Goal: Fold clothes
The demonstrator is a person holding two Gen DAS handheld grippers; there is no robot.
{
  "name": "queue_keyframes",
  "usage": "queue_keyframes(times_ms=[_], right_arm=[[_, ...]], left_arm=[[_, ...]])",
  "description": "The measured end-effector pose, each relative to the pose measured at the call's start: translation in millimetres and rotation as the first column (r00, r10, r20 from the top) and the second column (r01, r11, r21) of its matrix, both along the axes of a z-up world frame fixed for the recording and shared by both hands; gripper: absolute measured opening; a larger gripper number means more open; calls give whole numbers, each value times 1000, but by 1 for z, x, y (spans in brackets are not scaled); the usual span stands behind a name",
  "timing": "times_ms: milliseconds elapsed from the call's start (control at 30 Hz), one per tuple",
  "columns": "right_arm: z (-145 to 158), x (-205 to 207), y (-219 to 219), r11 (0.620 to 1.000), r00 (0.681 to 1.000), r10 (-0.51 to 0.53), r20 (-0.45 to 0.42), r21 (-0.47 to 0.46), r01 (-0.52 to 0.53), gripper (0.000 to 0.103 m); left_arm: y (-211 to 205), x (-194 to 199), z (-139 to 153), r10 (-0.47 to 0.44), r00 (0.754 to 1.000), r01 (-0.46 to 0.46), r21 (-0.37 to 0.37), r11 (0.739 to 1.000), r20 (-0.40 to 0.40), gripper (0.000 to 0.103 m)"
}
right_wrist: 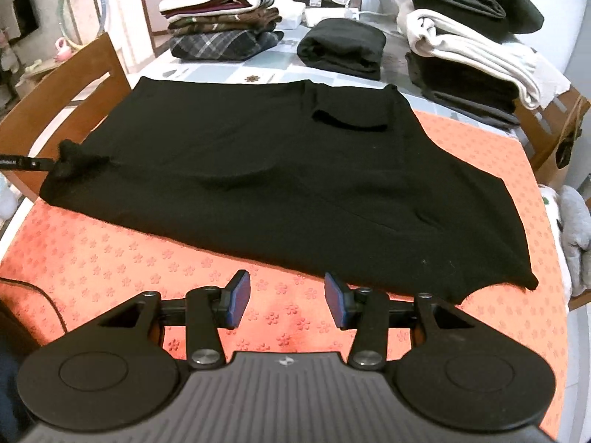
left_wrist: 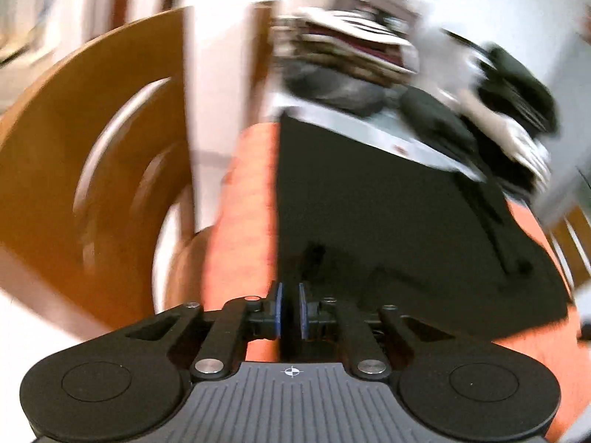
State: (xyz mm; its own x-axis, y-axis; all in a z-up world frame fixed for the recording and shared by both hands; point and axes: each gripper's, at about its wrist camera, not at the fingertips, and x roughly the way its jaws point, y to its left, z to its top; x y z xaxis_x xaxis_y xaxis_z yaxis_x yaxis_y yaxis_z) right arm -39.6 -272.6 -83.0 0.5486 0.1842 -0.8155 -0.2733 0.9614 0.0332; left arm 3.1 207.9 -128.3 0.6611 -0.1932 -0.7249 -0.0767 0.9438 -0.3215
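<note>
Left gripper (left_wrist: 290, 310): fingers clamped on the black garment's (right_wrist: 280, 181) side edge. Right gripper (right_wrist: 287, 301): fingers apart, hovering over the orange bench (right_wrist: 110, 258), off the near hem. Fold starting; right should grasp the hem next.

Matt cloth over embossed cloth, hard plastic in front.

Flat black matt knit garment (right_wrist: 280, 170); orange tablecloth (right_wrist: 122, 254) with raised flower texture; brown smooth wooden chair back (right_wrist: 70, 85); black matt plastic right gripper (right_wrist: 287, 295) with shiny metal pivot pins; stacked folded cloth: plaid and striped pile (right_wrist: 221, 26), white ribbed fabric (right_wrist: 476, 59).
</note>
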Motion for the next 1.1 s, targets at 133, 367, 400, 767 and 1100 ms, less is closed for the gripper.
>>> queue_keyframes(times_ms=[133,367,400,767,1100], right_arm=[[1,8,-1,1000,999,-29,23,-6,29,51],[-5,46,-2,998,995,-58,79,-6,58,51],[-8,53,0,998,995,-55,84,-5,56,51],[-62,126,18,998,999,33,5,-62,-33,53],[-9,151,-16,991,991,132,24,-12,-132,53]], left_arm=[[10,-1,7,35,999,-34,-27,999,32,26],[-35,4,17,-143,987,140,41,989,79,38],[-42,4,17,-164,983,161,46,986,81,38],[-55,27,25,-195,980,186,145,972,43,55],[-48,89,39,-238,971,233,192,953,-1,57]])
